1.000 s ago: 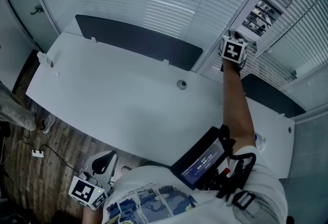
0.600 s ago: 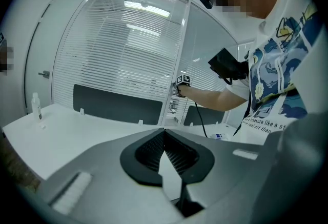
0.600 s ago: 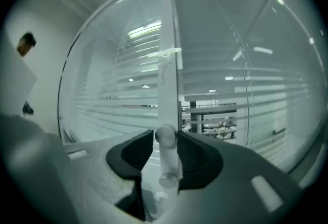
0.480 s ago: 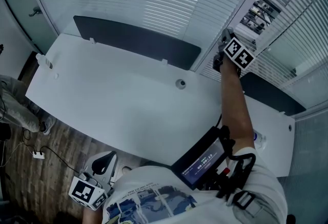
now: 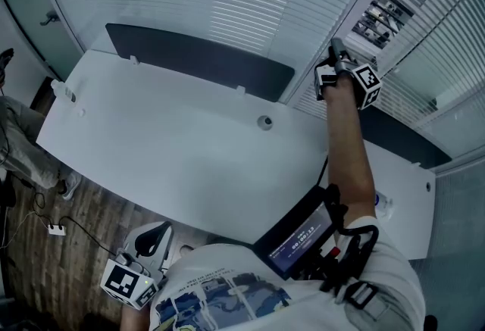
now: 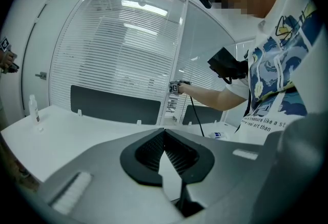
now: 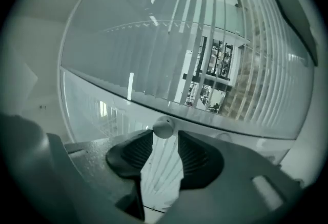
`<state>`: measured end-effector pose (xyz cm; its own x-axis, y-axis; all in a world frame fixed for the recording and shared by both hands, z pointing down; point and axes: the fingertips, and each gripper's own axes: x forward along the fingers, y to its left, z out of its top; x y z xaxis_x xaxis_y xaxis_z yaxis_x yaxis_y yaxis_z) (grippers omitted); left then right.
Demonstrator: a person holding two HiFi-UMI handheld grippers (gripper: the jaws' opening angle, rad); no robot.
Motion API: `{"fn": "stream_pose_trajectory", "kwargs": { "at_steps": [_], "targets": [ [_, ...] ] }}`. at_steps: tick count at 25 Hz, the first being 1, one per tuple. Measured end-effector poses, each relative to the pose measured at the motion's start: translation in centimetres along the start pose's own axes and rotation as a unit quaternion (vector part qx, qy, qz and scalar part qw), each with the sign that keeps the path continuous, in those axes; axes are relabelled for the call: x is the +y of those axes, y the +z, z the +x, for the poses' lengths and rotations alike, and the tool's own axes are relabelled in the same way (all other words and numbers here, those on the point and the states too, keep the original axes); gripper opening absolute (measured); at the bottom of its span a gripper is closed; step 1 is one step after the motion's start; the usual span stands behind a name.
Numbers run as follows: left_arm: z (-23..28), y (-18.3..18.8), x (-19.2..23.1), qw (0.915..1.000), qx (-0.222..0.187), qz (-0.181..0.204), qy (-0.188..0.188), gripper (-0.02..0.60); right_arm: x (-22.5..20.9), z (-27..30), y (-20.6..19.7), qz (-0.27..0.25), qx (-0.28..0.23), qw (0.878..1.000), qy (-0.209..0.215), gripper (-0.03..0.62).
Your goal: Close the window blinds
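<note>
Looking through the blinds (image 7: 266,59) behind the desk (image 5: 151,140), you can see the room beyond, so closing seems unfinished. A small knob (image 7: 163,127) sits ungripped between your right gripper's (image 7: 165,141) wide jaws, which have just been opening. Your left gripper (image 6: 164,131) hangs pinched shut and empty off the desk's near edge.

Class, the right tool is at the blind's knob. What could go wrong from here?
The right tool has just been opening its jaws; the round knob sits between their tips, unclamped, so a twist may slip off it.
The slats beside it show the room beyond; stopping now leaves them open.
</note>
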<state>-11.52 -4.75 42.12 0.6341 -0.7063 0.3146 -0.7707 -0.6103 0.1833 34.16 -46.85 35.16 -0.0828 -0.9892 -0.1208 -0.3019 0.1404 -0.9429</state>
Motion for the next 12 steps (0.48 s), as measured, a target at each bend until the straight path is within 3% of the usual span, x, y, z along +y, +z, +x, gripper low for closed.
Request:
{"fn": "stream_pose_trajectory", "kwargs": {
  "at_steps": [5,12],
  "targets": [
    [-0.4,0.2,-0.1,1.0000,0.001,-0.002,0.004,0.005,0.4,-0.1,0.9,0.062,-0.025,0.998,0.017,0.141],
    [-0.1,0.3,-0.3,1.0000,0.001,-0.001,0.000,0.005,-0.2,0.5,1.7,0.061,-0.020,0.998,0.015,0.132]
  ]
}}
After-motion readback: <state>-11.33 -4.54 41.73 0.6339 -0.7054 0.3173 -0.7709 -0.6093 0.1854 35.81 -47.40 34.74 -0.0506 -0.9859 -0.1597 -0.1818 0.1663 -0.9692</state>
